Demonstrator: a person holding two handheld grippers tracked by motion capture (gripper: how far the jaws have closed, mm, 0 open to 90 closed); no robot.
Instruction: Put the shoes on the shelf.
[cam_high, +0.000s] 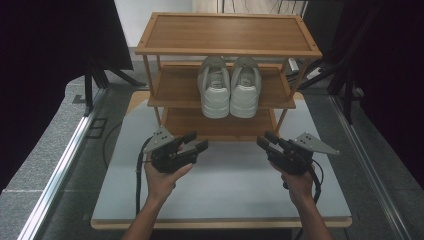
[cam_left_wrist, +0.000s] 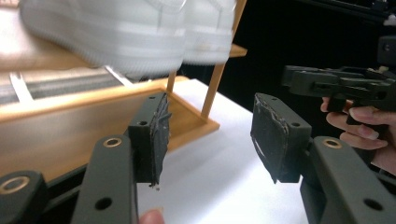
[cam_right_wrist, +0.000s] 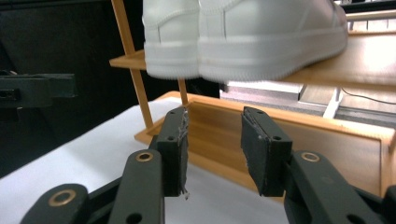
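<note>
On the middle shelf of the three-tier wooden rack (cam_high: 175, 87), at its front edge, a pair of white leather sneakers (cam_high: 229, 87) is sitting; left gripper (cam_high: 194, 143) and right gripper (cam_high: 264, 140) are hovering below, jaws parted, gripping nothing.

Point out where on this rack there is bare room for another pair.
The top shelf is bare from rail to rail. The bottom shelf also looks bare. The middle shelf is crowded at its centre by the white shoes, leaving narrow strips between them and the posts.
</note>
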